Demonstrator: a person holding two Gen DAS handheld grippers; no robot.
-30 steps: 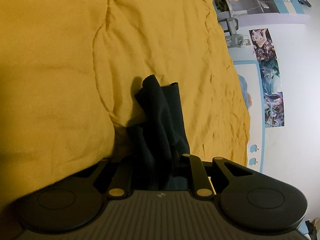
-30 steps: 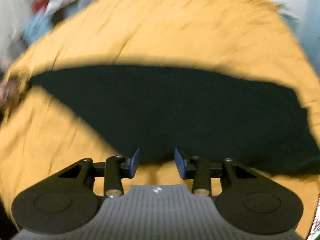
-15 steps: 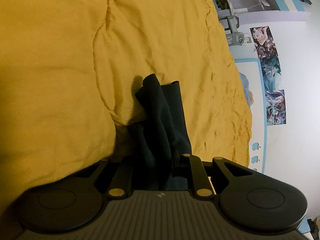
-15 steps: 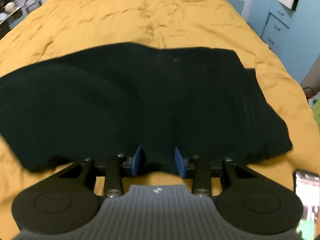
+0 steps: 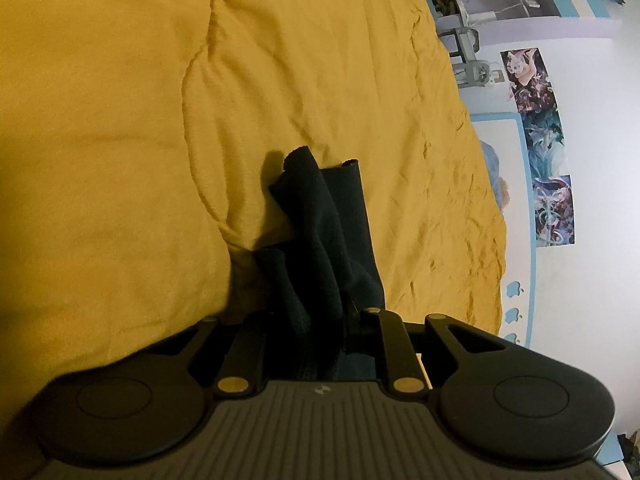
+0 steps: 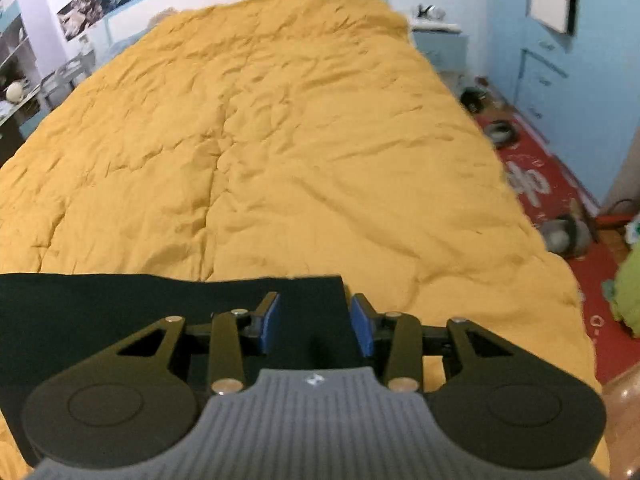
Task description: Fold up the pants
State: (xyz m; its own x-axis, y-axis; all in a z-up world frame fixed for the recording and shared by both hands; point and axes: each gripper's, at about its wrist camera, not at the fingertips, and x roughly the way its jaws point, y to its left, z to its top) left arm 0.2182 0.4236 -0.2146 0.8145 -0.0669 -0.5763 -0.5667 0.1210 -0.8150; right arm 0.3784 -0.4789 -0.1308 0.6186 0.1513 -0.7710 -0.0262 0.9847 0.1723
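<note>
Dark pants (image 6: 120, 312) filled the right view half a second ago; now only a flat strip shows near, left on the yellow bed (image 6: 280, 140). Its right end sits between the right gripper (image 6: 316, 320), whose jaws just widened, not pinching. Left gripper (image 5: 316, 320) hasn't budged, clamped on bunched fabric.

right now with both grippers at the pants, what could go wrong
1. The left gripper is shut on a bunched wad of the pants; a pull could lock in creases or drag the quilt.
2. The right gripper is open, its jaws just widened, with only a corner of the pants between its pads, so closing here may catch just the edge and slip.
</note>
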